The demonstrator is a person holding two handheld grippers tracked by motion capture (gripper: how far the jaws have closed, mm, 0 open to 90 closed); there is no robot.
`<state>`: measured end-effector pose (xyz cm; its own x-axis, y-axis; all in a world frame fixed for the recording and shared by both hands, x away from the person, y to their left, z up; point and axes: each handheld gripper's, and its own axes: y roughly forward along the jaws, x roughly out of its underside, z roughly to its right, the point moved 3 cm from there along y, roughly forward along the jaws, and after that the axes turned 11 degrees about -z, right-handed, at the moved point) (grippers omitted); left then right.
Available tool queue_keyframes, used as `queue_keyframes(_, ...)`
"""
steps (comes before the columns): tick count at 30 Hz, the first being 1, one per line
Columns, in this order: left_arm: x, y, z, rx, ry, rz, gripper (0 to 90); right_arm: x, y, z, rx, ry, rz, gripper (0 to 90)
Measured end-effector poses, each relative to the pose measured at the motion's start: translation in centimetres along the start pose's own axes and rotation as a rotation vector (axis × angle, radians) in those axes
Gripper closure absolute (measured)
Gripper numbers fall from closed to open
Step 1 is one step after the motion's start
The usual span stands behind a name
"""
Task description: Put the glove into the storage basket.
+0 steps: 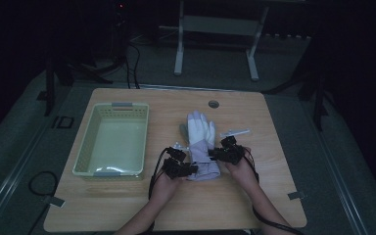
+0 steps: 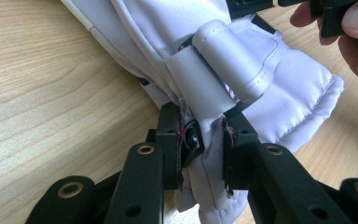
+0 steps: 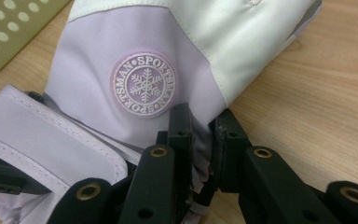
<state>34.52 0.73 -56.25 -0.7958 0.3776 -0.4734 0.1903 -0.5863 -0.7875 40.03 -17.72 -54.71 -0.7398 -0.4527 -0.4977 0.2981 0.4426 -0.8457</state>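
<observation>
Centrally on the wooden table [image 1: 127, 205] lies a white and lilac glove [image 1: 200, 142], fingers pointing away from the person, its cuff toward them. Both grippers pinch that cuff: the left gripper [image 2: 201, 140] has its jaws nearly closed on a fold of fabric beside the strap [image 2: 228, 60], and the right gripper [image 3: 199, 130] clamps the edge below the round snowflake badge [image 3: 144, 84]. A pale green basket [image 1: 85, 147] stands well apart on the left.
</observation>
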Motion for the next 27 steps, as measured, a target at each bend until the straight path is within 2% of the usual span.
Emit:
queue_keyframes(9, -0.6, -2.4, 0.3, -0.005, 0.046, 0.011, 73.3, -1.0, -1.7, -1.1, 0.0, -0.008, 0.043, 79.8)
queue_keyframes(17, -1.1, -4.7, 0.0, -0.018, 0.071, 0.021, 73.3, -2.4, -2.9, -2.3, -0.008, -0.011, 0.075, 79.9)
queue_keyframes(23, -1.2, -6.2, -0.4, -0.029, 0.076, 0.034, 73.3, -3.4, -3.5, -3.3, -0.01, -0.013, 0.096, 79.9)
queue_keyframes(27, -1.4, -7.2, -0.7, -0.032, 0.076, 0.025, 73.4, -4.2, -3.8, -4.1, -0.002, -0.022, 0.101, 79.9)
